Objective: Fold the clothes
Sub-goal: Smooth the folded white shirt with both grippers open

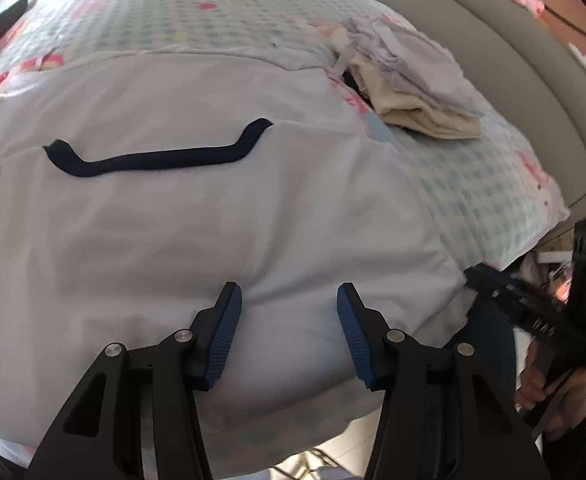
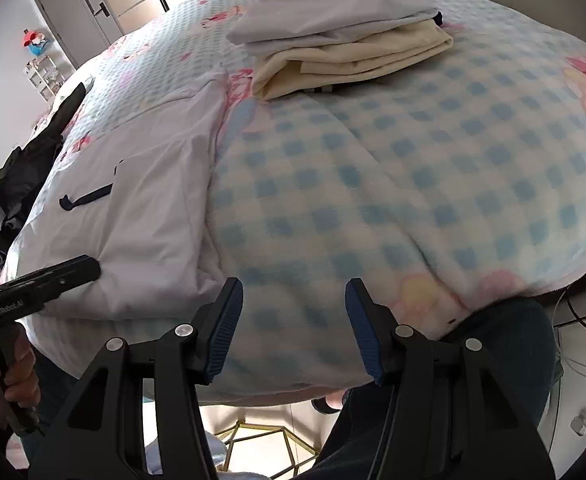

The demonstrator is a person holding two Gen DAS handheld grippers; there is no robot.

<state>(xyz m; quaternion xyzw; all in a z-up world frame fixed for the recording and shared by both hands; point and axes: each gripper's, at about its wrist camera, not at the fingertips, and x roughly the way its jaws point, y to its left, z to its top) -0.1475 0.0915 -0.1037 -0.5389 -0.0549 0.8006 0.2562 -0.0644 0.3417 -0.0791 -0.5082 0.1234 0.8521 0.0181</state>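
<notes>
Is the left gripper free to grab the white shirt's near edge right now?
Probably yes: the left gripper is open over the white shirt, nothing lies between them, and the right gripper is off to the side.

The right gripper, fingers apart and empty, hangs over the blue-checked blanket; a white garment with dark collar lies left.

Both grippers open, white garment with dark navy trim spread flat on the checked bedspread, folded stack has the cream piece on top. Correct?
One error: in the folded stack a white folded piece lies on top, the cream folded piece under it, as the right wrist view shows. The rest holds.
</notes>
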